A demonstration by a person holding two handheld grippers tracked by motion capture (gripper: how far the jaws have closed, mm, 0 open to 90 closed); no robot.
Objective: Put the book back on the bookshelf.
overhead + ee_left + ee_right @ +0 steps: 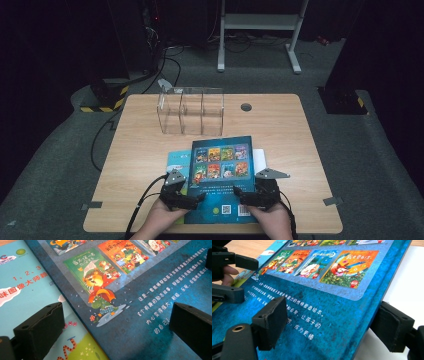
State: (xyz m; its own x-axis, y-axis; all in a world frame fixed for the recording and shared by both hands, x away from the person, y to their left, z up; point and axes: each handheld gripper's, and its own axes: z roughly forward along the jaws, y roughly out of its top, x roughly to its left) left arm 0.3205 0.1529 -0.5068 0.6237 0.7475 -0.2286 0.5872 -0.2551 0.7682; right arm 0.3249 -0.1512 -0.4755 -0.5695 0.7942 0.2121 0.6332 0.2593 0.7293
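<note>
A dark blue picture book [222, 170] lies back cover up on top of a small stack near the table's front edge. Under it, a light blue book [177, 160] sticks out at the left and a white one [260, 157] at the right. My left gripper [197, 200] is open at the stack's near left. In the left gripper view it [116, 315] straddles the blue book's [150, 290] left edge, one jaw over the light blue book [25, 285]. My right gripper [245, 196] is open too. In its own view it [332, 308] straddles the blue book's [312, 290] right edge above the white book [407, 277].
A clear acrylic organizer [191, 112] with three compartments stands at the back middle of the wooden table [140, 150]. A round cable hole [246, 107] sits to its right. The left gripper [240, 277] shows at the far left of the right gripper view.
</note>
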